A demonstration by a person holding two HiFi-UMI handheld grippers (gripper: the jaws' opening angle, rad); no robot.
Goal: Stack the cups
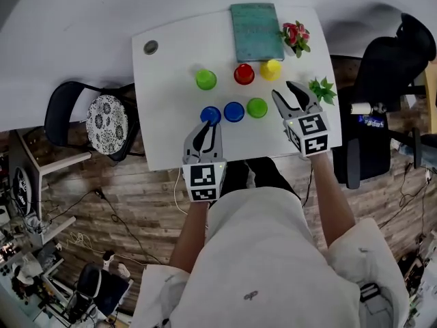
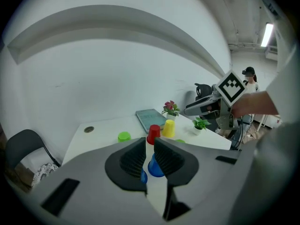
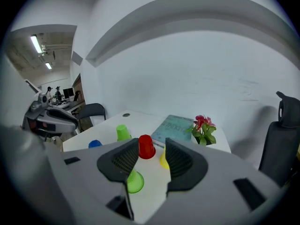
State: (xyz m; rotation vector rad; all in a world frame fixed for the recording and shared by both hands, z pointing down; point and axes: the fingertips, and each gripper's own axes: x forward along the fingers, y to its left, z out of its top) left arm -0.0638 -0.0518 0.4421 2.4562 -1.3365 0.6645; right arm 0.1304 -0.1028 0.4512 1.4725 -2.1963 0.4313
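Observation:
Six upside-down cups stand in two rows on the white table [image 1: 171, 142]. The far row is green [image 1: 205, 79], red [image 1: 244, 74] and yellow [image 1: 270, 69]. The near row is blue [image 1: 210, 115], blue [image 1: 233, 111] and green [image 1: 257, 107]. My left gripper [image 1: 207, 124] hangs just short of the nearer blue cup [image 2: 142, 176], which its left jaw partly hides. Its jaws stand a narrow slit apart, gripping nothing, and the second blue cup [image 2: 153, 165] shows through the slit. My right gripper [image 1: 285, 93] is open and empty, right of the near green cup [image 3: 134, 182], with the red cup [image 3: 146, 146] ahead.
A teal book [image 1: 254, 31] lies at the table's far edge beside a flowering pot [image 1: 295, 36]. A small green plant [image 1: 322, 89] stands at the right edge close to my right gripper. A patterned chair [image 1: 106, 120] stands to the left and a black office chair [image 1: 392, 74] to the right.

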